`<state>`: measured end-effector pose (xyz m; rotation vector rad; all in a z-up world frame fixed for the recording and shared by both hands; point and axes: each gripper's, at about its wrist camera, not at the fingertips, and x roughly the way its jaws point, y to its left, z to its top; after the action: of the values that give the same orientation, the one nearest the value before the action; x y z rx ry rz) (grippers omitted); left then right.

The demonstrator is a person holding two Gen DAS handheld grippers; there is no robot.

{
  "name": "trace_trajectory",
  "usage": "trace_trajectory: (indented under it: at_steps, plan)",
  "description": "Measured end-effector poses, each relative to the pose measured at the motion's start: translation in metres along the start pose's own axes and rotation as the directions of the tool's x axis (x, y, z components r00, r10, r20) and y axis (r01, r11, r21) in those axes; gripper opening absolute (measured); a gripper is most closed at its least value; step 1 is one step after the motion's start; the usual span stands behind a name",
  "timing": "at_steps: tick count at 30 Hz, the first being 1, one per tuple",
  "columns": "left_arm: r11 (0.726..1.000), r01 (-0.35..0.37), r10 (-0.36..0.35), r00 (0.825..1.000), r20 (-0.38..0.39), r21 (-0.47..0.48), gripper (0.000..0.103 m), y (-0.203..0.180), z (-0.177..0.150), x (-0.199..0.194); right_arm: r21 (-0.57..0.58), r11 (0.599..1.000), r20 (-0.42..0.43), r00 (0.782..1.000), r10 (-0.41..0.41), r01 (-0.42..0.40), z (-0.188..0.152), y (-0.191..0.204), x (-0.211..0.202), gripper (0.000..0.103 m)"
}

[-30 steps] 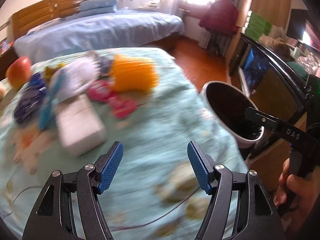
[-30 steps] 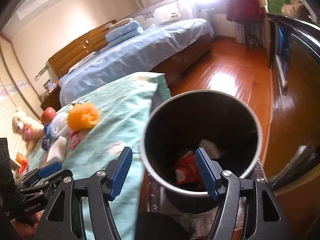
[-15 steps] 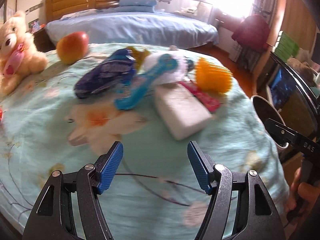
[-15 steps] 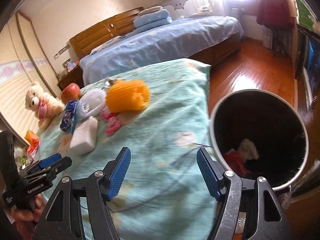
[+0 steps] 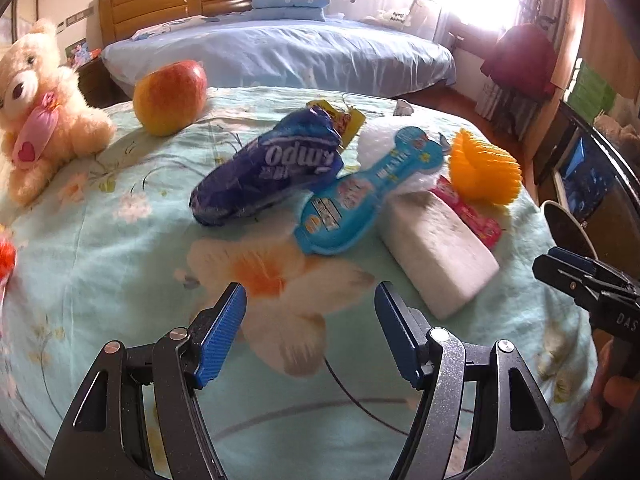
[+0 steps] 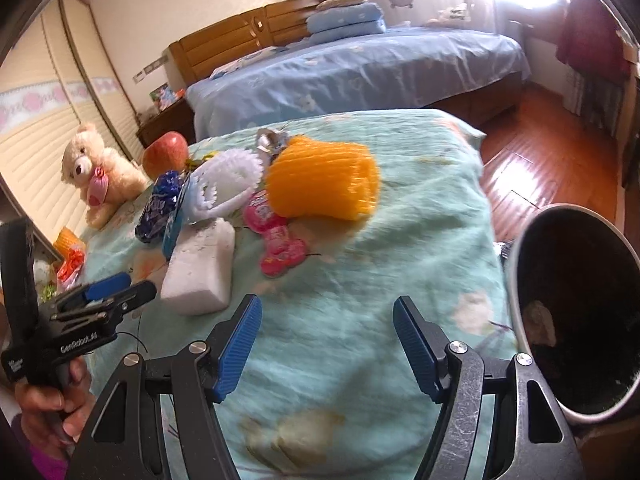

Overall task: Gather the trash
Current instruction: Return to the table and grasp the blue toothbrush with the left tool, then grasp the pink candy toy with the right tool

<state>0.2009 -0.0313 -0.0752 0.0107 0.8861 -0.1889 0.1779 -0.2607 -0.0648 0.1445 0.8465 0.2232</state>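
A pile of trash lies on the green flowered bedspread (image 5: 120,280): a dark blue tissue wrapper (image 5: 268,176), a blue bone-shaped packet (image 5: 360,200), a white foam block (image 5: 436,248), a pink wrapper (image 5: 468,212) and an orange foam net (image 5: 484,172). My left gripper (image 5: 310,300) hovers open and empty just short of the packet. My right gripper (image 6: 326,312) is open and empty over bare bedspread, with the pink wrapper (image 6: 276,236) and orange net (image 6: 324,178) ahead. The dark bin (image 6: 516,280) stands at its right, a pale scrap (image 6: 540,320) inside.
An apple (image 5: 170,98) and a teddy bear (image 5: 36,104) sit at the far left of the bedspread. A blue-covered bed (image 5: 280,48) stands behind. Wooden floor (image 6: 540,160) lies to the right, a cabinet (image 5: 592,184) beyond the bin.
Both views have swung left, away from the bin and onto the pile. The left gripper has come nearer the wrappers. Both pairs of jaws stay equally wide.
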Motion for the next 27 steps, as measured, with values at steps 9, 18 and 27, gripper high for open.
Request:
trace_trajectory:
  at_steps: [9, 18, 27]
  plan:
    - [0.992, 0.084, -0.081, 0.996, -0.03, 0.096, 0.068, 0.003, 0.027, 0.024, -0.063, 0.998, -0.046, 0.999, 0.023, -0.026, 0.017, 0.017, 0.031, 0.061]
    - [0.987, 0.094, -0.089, 0.995, -0.045, 0.133, 0.039, -0.004, 0.035, 0.038, -0.104, 0.995, -0.063, 0.998, -0.02, 0.014, 0.026, 0.024, 0.049, 0.034]
    - [0.987, 0.086, -0.085, 0.996, -0.013, 0.135, 0.013, -0.007, 0.02, 0.019, -0.113, 0.993, -0.048, 0.999, -0.015, 0.01, 0.017, 0.028, 0.036, 0.033]
